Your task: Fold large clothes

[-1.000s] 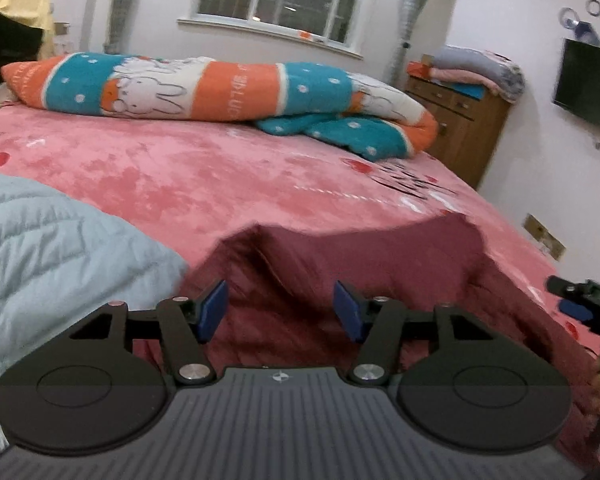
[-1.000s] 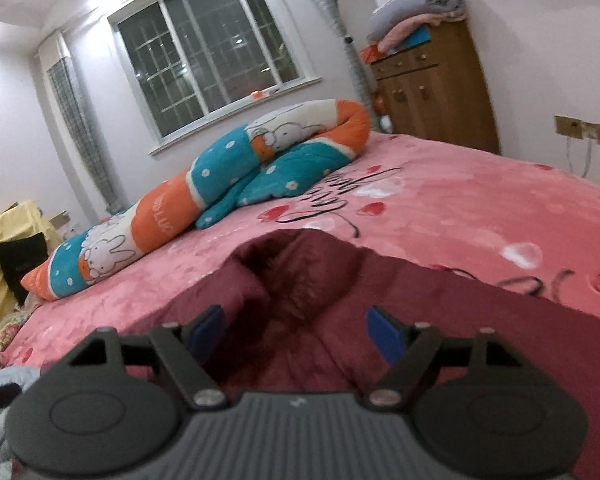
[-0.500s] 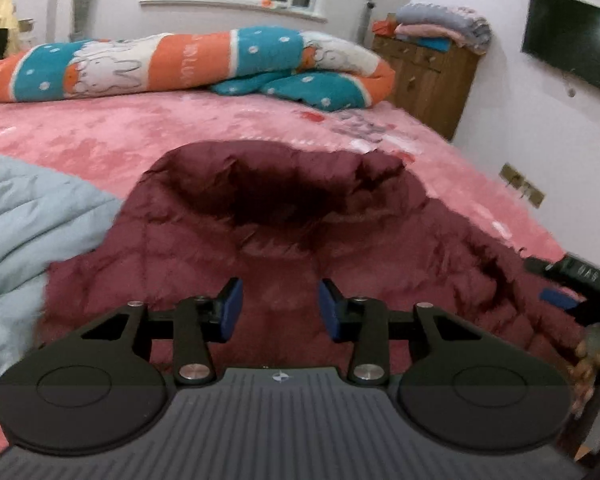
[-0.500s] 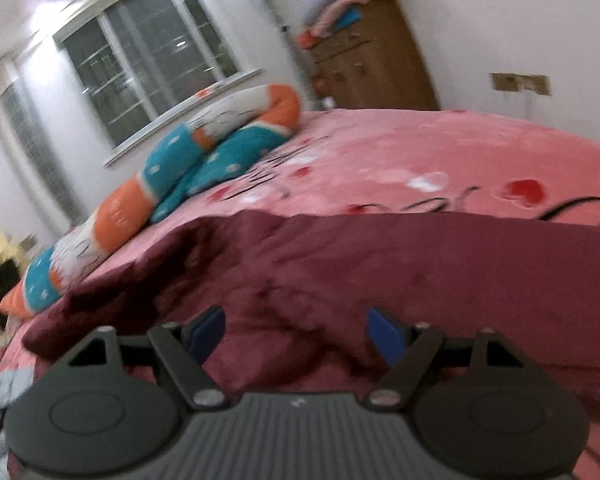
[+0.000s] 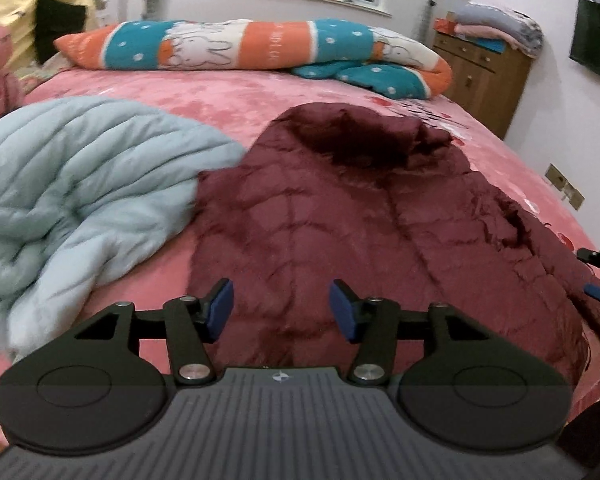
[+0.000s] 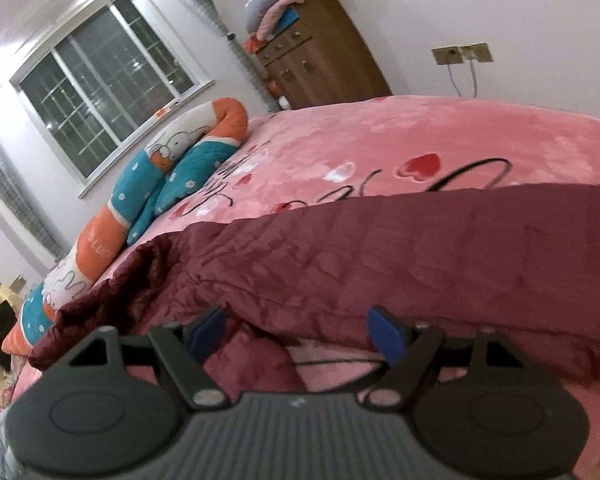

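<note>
Nearest you, both the left gripper (image 5: 280,310) and right gripper (image 6: 296,330) hang spread, empty, over the maroon jacket (image 5: 360,216) on the pink bed (image 5: 140,92). Beyond it left, the pale-blue coat (image 5: 80,184) overlaps; you may snag both.

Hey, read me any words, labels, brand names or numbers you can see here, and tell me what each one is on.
"BLUE", probably, letters partly cut off: orange band of the rolled quilt.
Same quilt, left view: white lettering, too blurred to read.
Black cursive script on the pink bedspread: not legible.
Small logo on each gripper body: a mark, no readable text.
</note>
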A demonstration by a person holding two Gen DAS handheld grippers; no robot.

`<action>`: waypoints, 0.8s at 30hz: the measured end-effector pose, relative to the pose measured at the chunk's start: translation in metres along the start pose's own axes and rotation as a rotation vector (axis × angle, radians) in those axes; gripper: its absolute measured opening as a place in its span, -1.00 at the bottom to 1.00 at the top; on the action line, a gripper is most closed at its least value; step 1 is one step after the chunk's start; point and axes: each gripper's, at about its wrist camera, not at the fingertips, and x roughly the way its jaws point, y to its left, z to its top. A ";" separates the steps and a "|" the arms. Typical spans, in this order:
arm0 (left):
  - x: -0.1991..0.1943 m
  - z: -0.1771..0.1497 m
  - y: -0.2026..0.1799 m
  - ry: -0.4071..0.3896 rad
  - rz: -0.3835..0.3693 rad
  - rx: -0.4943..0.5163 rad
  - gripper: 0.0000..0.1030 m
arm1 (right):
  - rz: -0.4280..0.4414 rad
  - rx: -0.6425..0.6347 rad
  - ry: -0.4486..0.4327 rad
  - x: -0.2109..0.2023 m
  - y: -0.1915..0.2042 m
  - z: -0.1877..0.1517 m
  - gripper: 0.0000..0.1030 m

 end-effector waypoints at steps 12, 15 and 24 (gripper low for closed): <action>0.018 -0.033 0.035 0.093 0.033 -0.104 0.39 | -0.035 -0.031 -0.004 -0.042 -0.018 -0.014 0.52; 0.027 -0.038 0.043 0.121 0.009 -0.133 0.44 | -0.036 -0.017 0.009 -0.048 -0.021 -0.017 0.52; 0.044 -0.041 0.035 0.151 -0.041 -0.117 0.52 | -0.025 0.086 0.027 -0.044 -0.037 -0.018 0.52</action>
